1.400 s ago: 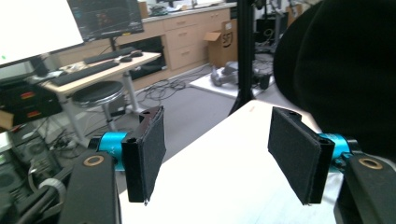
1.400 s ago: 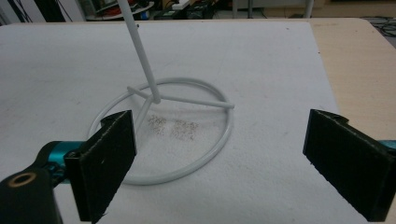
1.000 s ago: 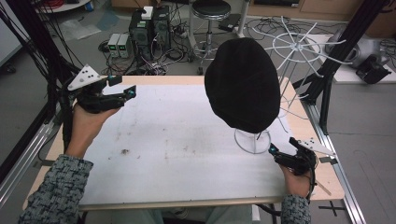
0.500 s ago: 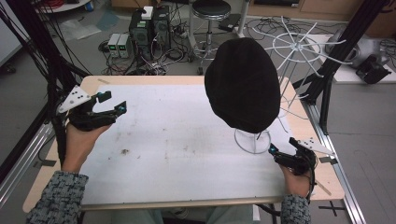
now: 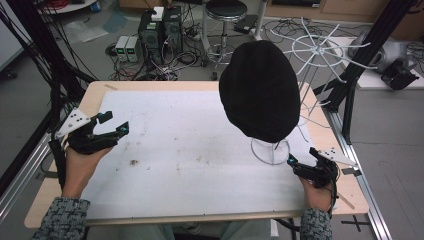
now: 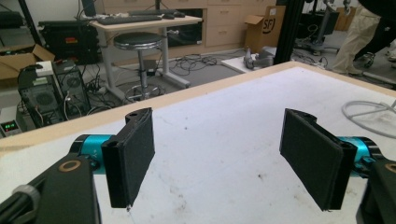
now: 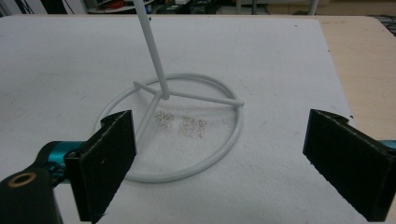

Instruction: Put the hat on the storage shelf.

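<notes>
A black knit hat (image 5: 260, 90) sits on a white wire stand whose ring base (image 5: 270, 150) rests on the white table sheet (image 5: 190, 150) at the right. My right gripper (image 5: 301, 159) is just right of that base, open and empty. In the right gripper view the ring base (image 7: 224, 140) and its post (image 7: 152, 46) lie just beyond the open right gripper (image 7: 229, 163). My left gripper (image 5: 116, 123) hovers at the table's left edge. Its jaws have just been opening, with nothing between them. The left gripper view shows its wide-apart pads (image 6: 135, 158) above bare sheet.
A second, bare white wire stand (image 5: 320, 50) stands off the table at the back right. Behind the table are a stool (image 5: 225, 10), computer towers (image 5: 160, 25) and cables. Black frame posts (image 5: 350, 85) flank the table. The wooden table rim (image 5: 200, 85) borders the sheet.
The left hand has sunk and drawn back toward the near left edge of the table, and its jaws stand wider. The right hand and the hat have not moved.
</notes>
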A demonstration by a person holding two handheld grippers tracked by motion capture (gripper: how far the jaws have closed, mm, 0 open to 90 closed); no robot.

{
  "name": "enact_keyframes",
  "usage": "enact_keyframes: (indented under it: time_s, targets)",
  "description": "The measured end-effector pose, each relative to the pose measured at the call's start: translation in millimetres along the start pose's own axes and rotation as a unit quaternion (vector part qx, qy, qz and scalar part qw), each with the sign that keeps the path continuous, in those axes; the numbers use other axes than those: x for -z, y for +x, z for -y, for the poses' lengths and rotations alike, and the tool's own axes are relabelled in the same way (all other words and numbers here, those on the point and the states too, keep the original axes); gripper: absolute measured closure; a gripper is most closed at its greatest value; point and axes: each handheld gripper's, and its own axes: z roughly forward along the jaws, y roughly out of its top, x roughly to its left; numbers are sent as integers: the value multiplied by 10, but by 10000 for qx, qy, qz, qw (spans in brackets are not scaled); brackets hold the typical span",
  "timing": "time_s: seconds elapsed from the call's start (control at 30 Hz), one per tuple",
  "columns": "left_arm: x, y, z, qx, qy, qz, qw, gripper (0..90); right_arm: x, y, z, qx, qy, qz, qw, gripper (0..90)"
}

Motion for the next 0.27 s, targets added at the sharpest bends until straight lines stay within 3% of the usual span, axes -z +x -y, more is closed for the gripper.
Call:
enact_keyframes:
  time_s: [0.27]
  targets:
    - [9,-5,77,3,39,-21,10000,262,-5,15,-8,57,14,-16,10000,86]
